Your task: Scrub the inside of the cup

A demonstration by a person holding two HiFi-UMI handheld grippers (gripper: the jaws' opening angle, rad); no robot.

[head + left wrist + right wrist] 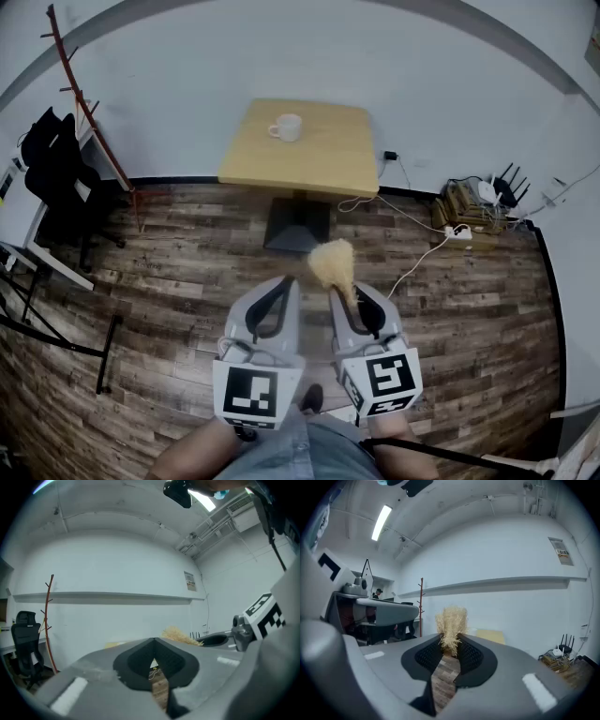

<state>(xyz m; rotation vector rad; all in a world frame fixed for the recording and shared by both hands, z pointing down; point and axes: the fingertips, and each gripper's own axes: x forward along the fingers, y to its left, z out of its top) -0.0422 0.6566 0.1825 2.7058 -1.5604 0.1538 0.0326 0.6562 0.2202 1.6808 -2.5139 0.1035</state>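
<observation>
2 grippers low over the wood floor point(169, 281); cup well apart from both.
The left gripper point(281, 281) has its jaws pressed together on nothing. The right gripper point(345, 291) pinches a straw-coloured brush point(332, 262), bristles forward. The white cup point(287, 127) stands upright on the far half of the tan table point(309, 169).
</observation>
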